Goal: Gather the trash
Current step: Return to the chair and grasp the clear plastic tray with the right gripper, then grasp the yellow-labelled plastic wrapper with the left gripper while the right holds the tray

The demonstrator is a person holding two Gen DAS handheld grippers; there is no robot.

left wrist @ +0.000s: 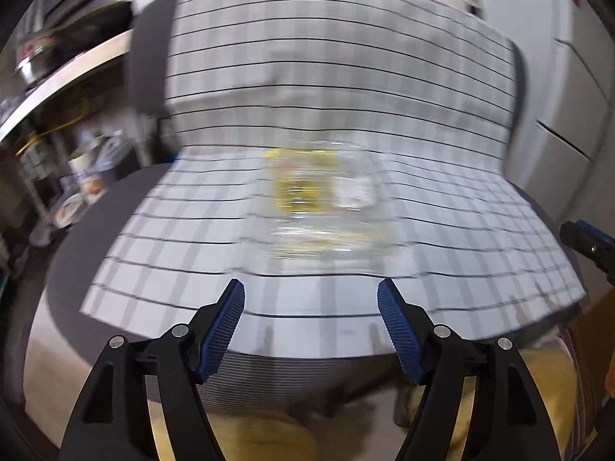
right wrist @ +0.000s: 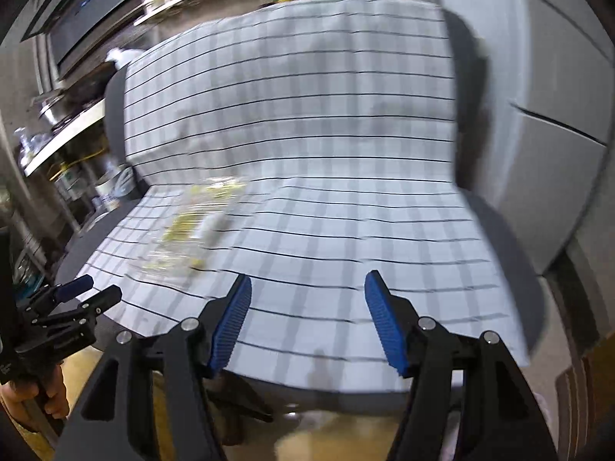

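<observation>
The job looks barely begun. A clear plastic wrapper point(left wrist: 326, 199) with yellow print lies on the seat of a chair point(left wrist: 57, 269) draped in a checked cloth point(left wrist: 338, 77), untouched by either tool. In the left wrist view it sits at twelve o'clock, near and just ahead of the left tool point(left wrist: 311, 307), whose blue pads stand wide apart and hold nothing. From the right tool point(right wrist: 307, 299), also spread apart and empty, it lies toward ten o'clock. Motion blur hides its exact shape. No bin shows, so picking up and disposal both remain.
</observation>
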